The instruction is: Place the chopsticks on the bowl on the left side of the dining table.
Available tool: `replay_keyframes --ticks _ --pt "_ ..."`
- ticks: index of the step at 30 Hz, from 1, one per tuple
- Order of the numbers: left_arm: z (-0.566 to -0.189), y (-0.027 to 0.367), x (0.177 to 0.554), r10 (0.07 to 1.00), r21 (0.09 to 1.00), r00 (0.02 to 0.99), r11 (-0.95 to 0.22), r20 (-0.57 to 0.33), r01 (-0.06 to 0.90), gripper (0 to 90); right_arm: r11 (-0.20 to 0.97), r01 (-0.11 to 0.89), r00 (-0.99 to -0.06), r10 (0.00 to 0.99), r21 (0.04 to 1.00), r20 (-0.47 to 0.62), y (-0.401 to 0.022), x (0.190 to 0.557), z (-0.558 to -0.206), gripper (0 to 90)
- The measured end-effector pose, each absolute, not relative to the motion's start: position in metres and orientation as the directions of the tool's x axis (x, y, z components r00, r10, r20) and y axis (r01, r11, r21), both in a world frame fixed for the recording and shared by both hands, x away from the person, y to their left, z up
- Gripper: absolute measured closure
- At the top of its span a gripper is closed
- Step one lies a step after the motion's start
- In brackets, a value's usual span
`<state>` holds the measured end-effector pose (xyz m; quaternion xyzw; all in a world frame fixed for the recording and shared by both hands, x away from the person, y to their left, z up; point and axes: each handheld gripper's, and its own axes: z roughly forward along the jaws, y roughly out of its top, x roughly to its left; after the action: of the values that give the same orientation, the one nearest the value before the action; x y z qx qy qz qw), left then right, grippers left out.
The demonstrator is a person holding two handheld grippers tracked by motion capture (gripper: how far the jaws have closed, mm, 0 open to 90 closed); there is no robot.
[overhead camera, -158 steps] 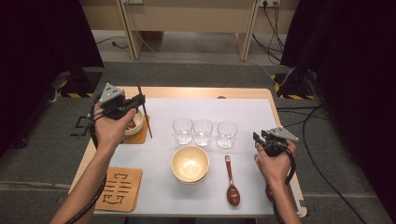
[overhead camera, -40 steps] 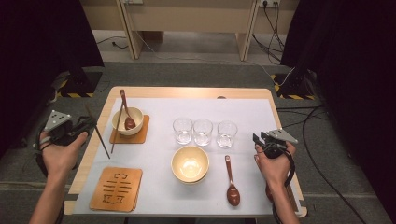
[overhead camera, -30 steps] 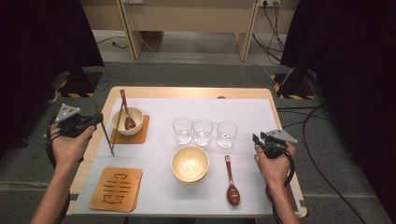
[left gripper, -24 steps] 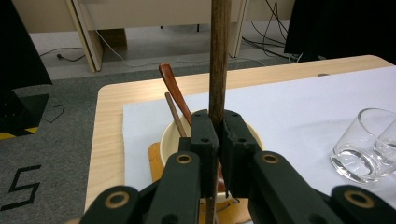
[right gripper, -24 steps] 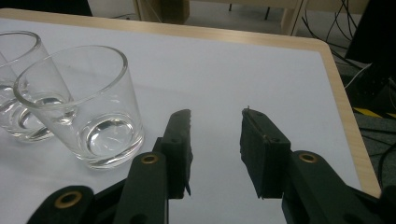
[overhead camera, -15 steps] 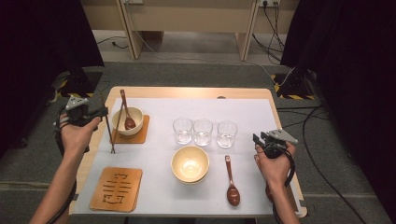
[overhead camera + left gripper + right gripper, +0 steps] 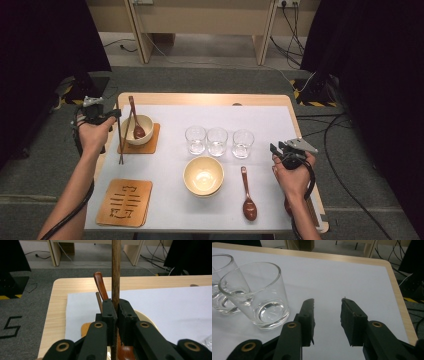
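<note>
Chopsticks (image 7: 125, 134) held in left gripper (image 7: 102, 116), upper left beside bowl (image 7: 137, 129).
High view: lower them level onto the counter (image 7: 165, 120). Left gripper view: fingers (image 7: 110, 312) clamped on a stick. Right gripper view: fingers (image 7: 308, 315) half apart, empty.

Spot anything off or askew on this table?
Nothing spilled or damaged. One oddity: the left gripper clamps dark wooden chopsticks hanging slanted beside the cream bowl, not yet laid down. The three clear glasses stand upright.
</note>
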<state>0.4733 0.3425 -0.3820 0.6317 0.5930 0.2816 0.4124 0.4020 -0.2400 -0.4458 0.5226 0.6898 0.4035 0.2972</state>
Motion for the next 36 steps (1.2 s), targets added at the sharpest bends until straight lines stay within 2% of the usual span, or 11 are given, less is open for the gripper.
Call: replay_keyframes --ticks 15,36 --pt "-0.402 0.341 0.506 0.987 0.807 0.036 0.108 -0.158 0.581 83.4 0.131 0.486 -0.282 0.959 0.864 0.013 -0.239 0.403 -0.448 63.7" --pt "-0.425 0.335 0.519 0.985 0.745 -0.048 0.156 -0.165 0.648 82.4 0.139 0.484 -0.29 0.957 0.864 0.009 -0.239 0.403 -0.448 63.6"
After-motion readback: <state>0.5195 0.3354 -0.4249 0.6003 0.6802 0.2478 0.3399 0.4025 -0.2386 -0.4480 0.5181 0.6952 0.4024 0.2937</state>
